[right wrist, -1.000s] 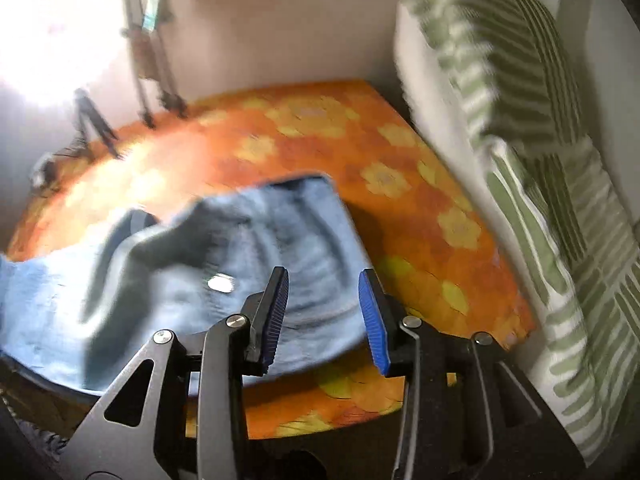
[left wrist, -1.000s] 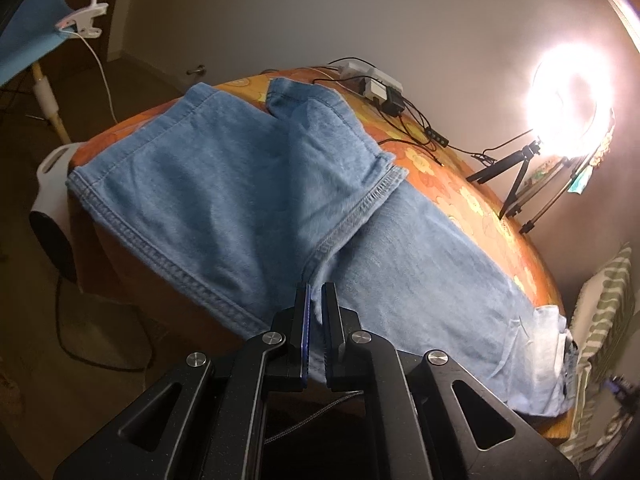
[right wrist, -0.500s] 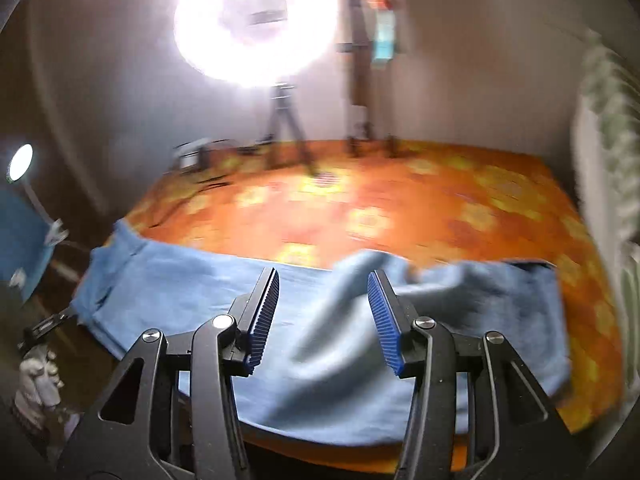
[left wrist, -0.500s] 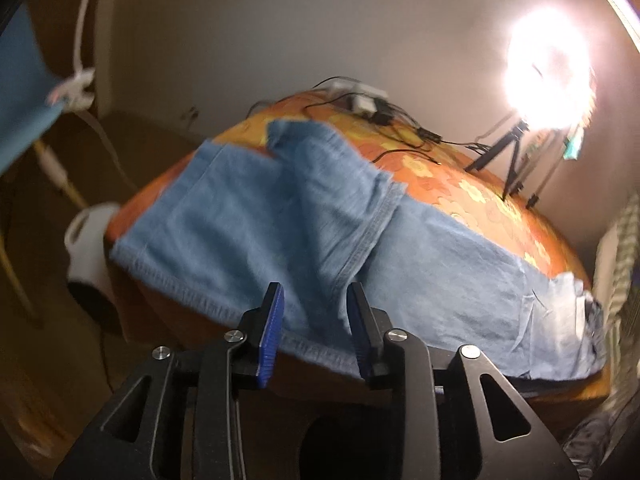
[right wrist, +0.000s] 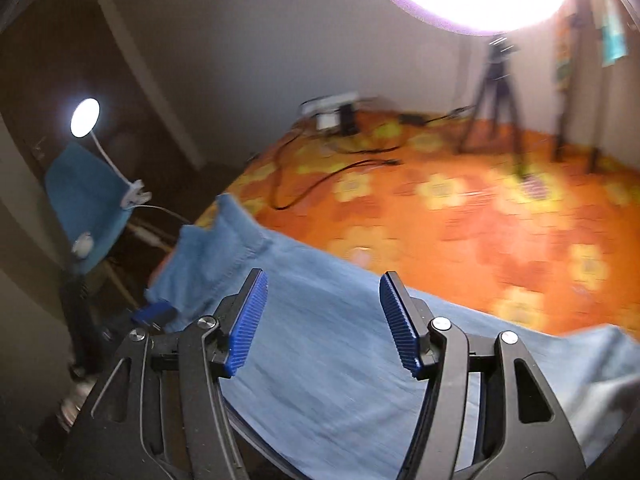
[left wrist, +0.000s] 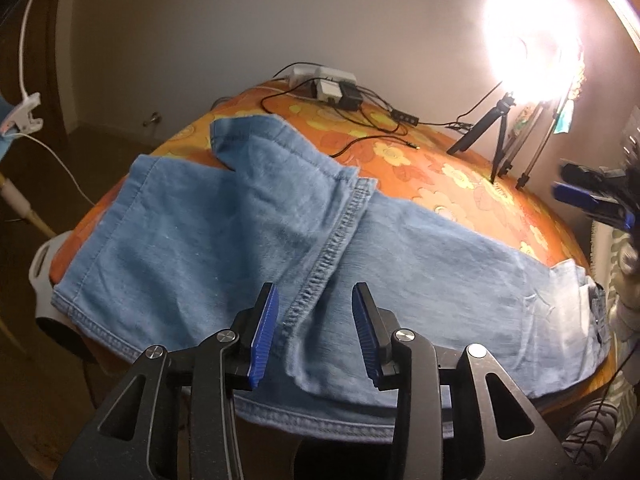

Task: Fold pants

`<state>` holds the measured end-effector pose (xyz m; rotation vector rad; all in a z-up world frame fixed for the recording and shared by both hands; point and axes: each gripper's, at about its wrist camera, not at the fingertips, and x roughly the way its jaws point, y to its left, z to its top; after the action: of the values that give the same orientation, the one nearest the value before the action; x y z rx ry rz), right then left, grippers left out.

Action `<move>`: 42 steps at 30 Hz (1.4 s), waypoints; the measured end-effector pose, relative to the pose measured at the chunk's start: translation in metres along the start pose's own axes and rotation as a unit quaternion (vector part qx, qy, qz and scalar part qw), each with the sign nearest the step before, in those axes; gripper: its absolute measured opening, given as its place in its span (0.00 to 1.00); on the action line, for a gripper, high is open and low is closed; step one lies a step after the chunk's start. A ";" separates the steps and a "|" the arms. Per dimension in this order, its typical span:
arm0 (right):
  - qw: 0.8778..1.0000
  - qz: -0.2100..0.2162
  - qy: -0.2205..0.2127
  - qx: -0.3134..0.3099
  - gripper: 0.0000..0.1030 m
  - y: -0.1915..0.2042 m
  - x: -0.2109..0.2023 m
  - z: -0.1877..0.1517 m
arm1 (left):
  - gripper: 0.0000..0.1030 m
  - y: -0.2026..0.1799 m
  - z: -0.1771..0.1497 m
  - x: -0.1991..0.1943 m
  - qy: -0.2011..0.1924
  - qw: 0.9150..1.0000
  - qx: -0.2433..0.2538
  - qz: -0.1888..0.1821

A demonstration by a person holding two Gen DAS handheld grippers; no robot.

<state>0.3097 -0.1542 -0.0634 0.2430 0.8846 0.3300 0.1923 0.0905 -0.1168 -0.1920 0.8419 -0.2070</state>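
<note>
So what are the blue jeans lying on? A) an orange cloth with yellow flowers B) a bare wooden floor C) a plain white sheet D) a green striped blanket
A: the jeans are spread over the orange cloth with yellow flowers, which shows beyond them in both wrist views; the left gripper is open above them.
</note>
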 end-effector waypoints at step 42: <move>0.984 0.114 0.126 0.056 0.08 0.075 0.198 0.053 | 0.48 -0.034 0.037 0.023 -0.051 0.996 0.066 -0.011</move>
<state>0.4543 -0.0137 -0.1471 0.4146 1.1306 0.5337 0.2313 0.0550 -0.1011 -0.0861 0.7226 -0.2703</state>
